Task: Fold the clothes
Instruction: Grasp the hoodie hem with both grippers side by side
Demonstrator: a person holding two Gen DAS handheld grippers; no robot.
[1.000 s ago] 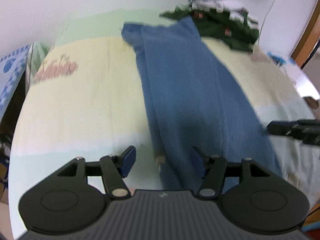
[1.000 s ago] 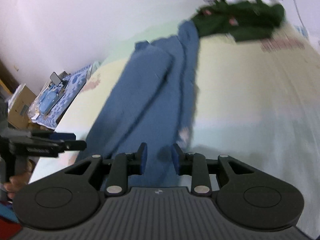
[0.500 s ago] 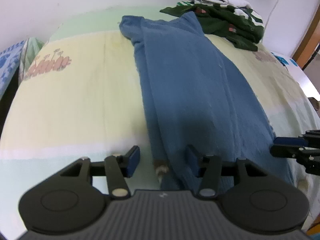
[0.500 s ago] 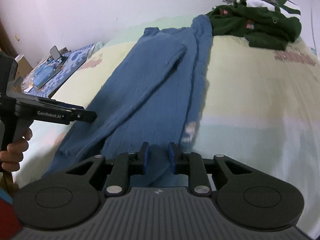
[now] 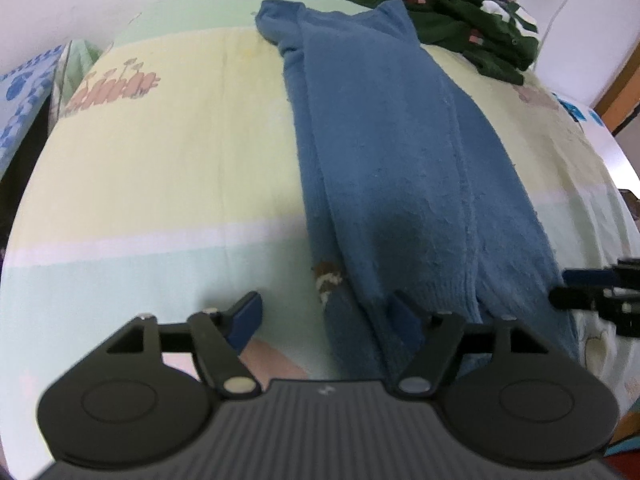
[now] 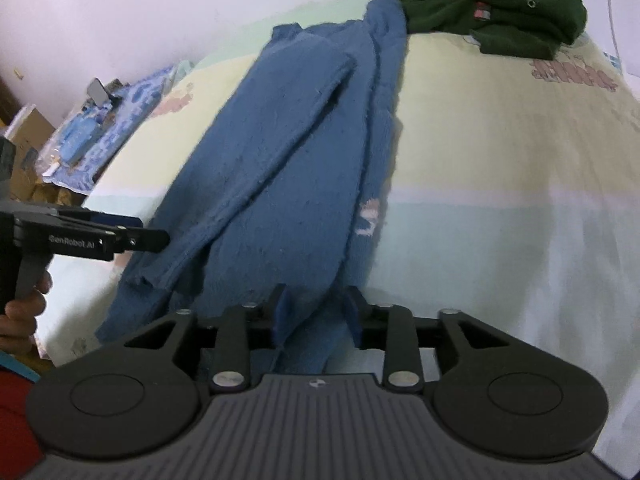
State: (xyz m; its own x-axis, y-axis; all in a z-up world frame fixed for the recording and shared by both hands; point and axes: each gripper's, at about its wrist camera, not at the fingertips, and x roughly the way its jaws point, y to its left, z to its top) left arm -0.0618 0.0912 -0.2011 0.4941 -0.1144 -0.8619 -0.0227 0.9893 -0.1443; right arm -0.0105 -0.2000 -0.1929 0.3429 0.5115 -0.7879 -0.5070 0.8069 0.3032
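Note:
A blue knitted sweater [image 5: 384, 168] lies folded lengthwise into a long strip down the bed [image 5: 160, 168]. Its near hem reaches both grippers. My left gripper [image 5: 324, 312] hovers over the hem's left corner with its jaws opening wide. One pad is over the sheet and the other over the cloth, and neither presses. In the right wrist view the same sweater [image 6: 288, 152] runs away from my right gripper [image 6: 316, 308]. Its jaws are opening, with the hem's right corner lying loose between them. Each gripper shows in the other's view: left gripper [image 6: 120, 236], right gripper [image 5: 580, 292].
A heap of dark green and white clothes [image 6: 500, 8] sits at the far end of the bed, touching the sweater's top. A blue patterned cloth with small items [image 6: 100, 128] and cardboard boxes [image 6: 28, 140] lie beyond the bed's left side. A hand [image 6: 20, 312] holds the left gripper.
Both grippers' jaws drew narrower, then spread wider than before. Both views have settled a little lower toward the sweater's near hem. The sweater lies as it did.

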